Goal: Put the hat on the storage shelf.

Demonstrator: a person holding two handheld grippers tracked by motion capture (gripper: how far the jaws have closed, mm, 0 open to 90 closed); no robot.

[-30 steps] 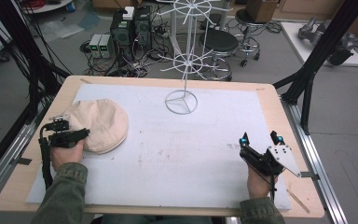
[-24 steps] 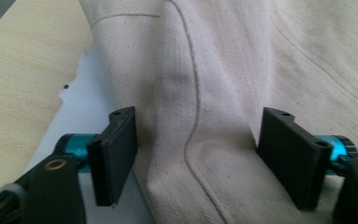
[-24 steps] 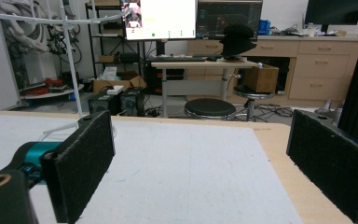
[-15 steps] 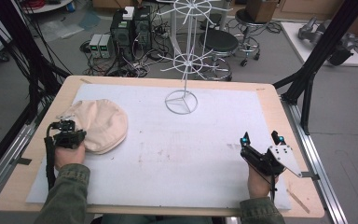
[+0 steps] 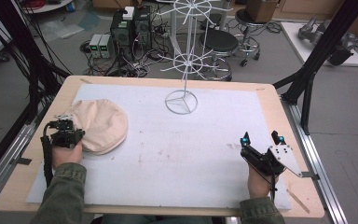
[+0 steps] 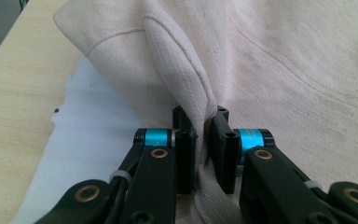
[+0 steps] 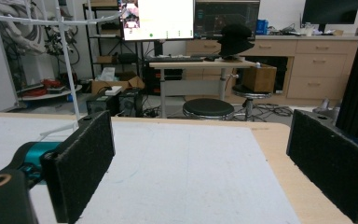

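The left gripper (image 6: 205, 140) is clamped on a raised fold at the near-left edge of the round cream canvas cap (image 5: 98, 123); its jaws have just been closing, and the cloth is pinched between the black pads. The cap lies at the left of the white sheet (image 5: 177, 158) that covers the pale wooden table (image 5: 279, 116), with the left hand (image 5: 66, 153) low on the table just behind it. The right gripper (image 5: 261, 139) rests well apart at the near right, jaws standing wide with nothing between them, pointing toward the far edge.

A white wire rack (image 5: 182, 70) stands on a ring base at the far middle of the sheet. Beyond the table, the high view shows computer cases, cables and a black stool on a grey floor. The left gripper view shows the cap's stitched seams up close; the right gripper view looks level across the sheet to desks, monitors (image 7: 163, 18) and wooden drawers.
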